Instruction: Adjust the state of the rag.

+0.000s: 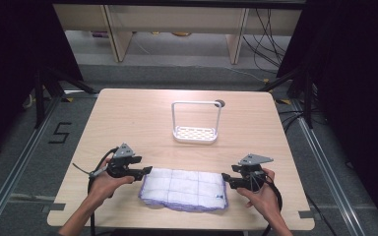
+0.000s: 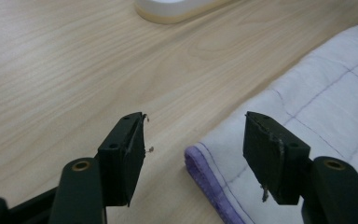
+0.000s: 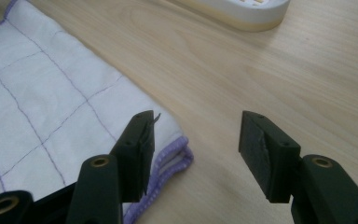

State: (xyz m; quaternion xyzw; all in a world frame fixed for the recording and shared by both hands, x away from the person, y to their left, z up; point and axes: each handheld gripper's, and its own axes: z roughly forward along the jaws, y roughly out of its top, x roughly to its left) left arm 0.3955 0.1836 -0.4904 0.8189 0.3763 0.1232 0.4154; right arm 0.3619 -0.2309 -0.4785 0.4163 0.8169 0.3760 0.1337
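both hands are coming in from the near edge of the table [image 1: 128, 113], each holding a gripper at one end of a folded white cloth [image 1: 184, 189] with purple stitching and a purple hem. the left gripper [image 1: 147, 170] is sitting just beside the cloth's left end, and its own view is showing its 2 jaws standing well apart, with the hemmed corner of the cloth [image 2: 307, 112] lying between them and slightly under the right one; nothing is being gripped. the right gripper [image 1: 226, 179] is sitting at the cloth's right end, jaws likewise spread wide, with the folded corner [image 3: 51, 107] lying under and beside its left jaw while the other jaw is hovering over bare wood. whether either jaw is actually touching the fabric is hard to tell.

the cloth is lying flat near the front of the table, folded into a long rectangle, well apart from the white wire-handled rack [image 1: 195, 123] standing toward the far middle.

judging by the pose, the step in hand is the approach: both grippers are lining up on opposite ends of the cloth ahead of a 2-handed pinch. the next move is probably calling for each gripper to be lowering and sliding inward so 1 jaw is getting under the hem, then closing on all layers together, evenly on both sides, so the fold is not slipping apart when lifted.
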